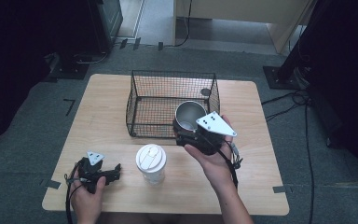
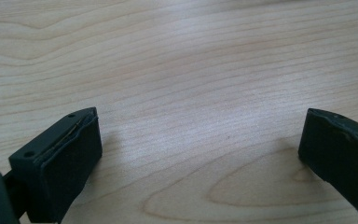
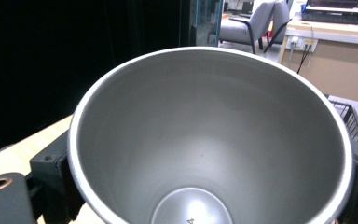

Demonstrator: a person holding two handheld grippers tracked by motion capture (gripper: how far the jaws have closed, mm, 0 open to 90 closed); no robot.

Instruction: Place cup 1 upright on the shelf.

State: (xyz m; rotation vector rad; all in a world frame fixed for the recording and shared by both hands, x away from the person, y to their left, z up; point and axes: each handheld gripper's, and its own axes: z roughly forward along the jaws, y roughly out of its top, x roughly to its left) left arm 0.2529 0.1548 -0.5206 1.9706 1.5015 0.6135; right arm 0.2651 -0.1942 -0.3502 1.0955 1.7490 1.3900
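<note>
R gripper (image 1: 189, 132) pinching steel cup (image 1: 189, 114) by its sides, basket (image 1: 140, 100) just ahead: keep cup upright, clear rim; L gripper (image 1: 113, 171) spread, idle on bench (image 1: 256, 154).

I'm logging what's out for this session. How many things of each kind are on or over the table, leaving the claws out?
Steel cup, held over the table by the basket's corner: 1
White lidded paper cup, standing on the table: 1
Black wire basket: 1
Small dark round item in the basket, too small to identify: 1
Total: 4
</note>
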